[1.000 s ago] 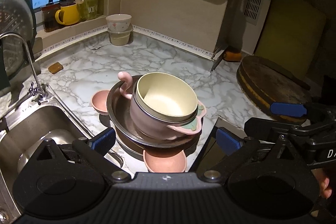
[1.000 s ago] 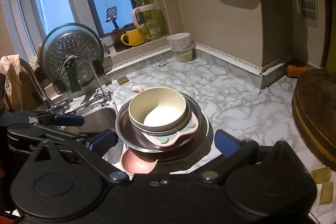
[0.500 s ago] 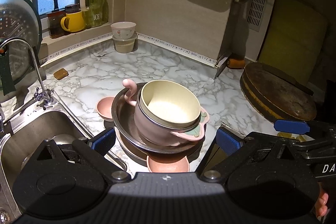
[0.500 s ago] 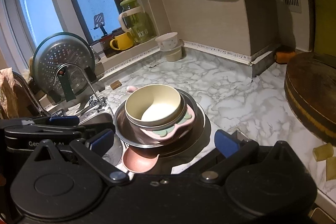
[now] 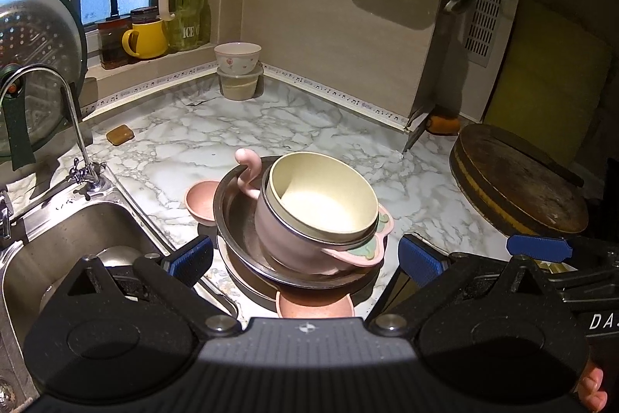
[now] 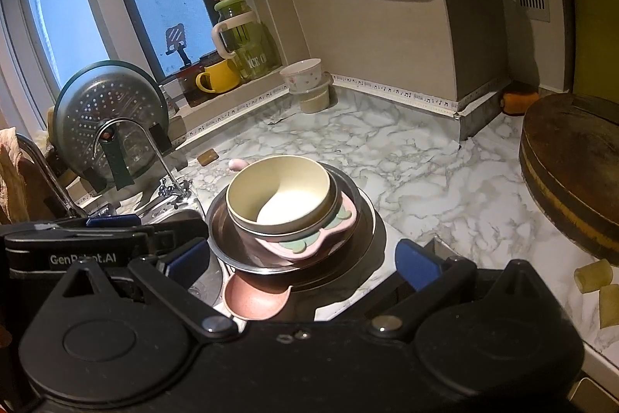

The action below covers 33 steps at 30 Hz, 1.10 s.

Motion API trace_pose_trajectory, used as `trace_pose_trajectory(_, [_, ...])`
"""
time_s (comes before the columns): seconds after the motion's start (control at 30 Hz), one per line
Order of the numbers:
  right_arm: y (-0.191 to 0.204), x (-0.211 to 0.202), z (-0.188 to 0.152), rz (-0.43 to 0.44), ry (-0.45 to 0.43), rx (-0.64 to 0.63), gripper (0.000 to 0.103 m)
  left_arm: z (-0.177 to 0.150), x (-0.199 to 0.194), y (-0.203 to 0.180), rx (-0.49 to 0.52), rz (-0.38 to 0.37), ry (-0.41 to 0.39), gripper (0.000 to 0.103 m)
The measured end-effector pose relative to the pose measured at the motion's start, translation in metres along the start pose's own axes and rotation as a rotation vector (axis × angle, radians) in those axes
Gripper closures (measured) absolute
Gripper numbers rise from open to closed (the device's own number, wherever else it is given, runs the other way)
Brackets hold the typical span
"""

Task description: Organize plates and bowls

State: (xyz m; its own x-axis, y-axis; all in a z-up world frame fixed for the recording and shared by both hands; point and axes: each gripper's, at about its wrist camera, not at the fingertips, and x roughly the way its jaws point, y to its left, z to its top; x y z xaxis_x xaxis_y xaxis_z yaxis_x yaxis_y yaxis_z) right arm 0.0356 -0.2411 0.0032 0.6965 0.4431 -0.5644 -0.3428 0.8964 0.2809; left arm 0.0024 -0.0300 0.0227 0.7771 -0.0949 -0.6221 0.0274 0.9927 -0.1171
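Note:
A stack of dishes stands on the marble counter beside the sink. A cream bowl (image 5: 323, 198) (image 6: 278, 194) nests in a pink bowl (image 5: 286, 239) with a green-trimmed handle (image 6: 305, 244), inside a steel dish (image 5: 236, 215) (image 6: 363, 219). Pink lobes of a plate (image 5: 201, 202) (image 6: 253, 297) stick out from under the stack. My left gripper (image 5: 305, 256) is open and empty, near side of the stack. My right gripper (image 6: 301, 256) is open and empty, also just short of the stack.
A steel sink (image 5: 58, 242) with a tap (image 5: 73, 126) lies left. A perforated lid (image 6: 110, 119) leans behind it. Two stacked bowls (image 5: 237, 70) sit in the back corner. A round wooden board (image 5: 518, 180) lies right. A yellow mug (image 5: 145, 39) and jar stand on the sill.
Both grippers have pulled back and risen a little from the stack, so it looks smaller and lower in view. The dishes have not moved. Both stay open.

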Motion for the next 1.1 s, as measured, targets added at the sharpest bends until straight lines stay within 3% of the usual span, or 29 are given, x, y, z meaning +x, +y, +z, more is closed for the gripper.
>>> trace_pose_trajectory(1.1, [0.003, 0.013, 0.001, -0.022, 0.004, 0.03, 0.0, 0.0, 0.003, 0.009, 0.013, 0.027, 0.003, 0.001])
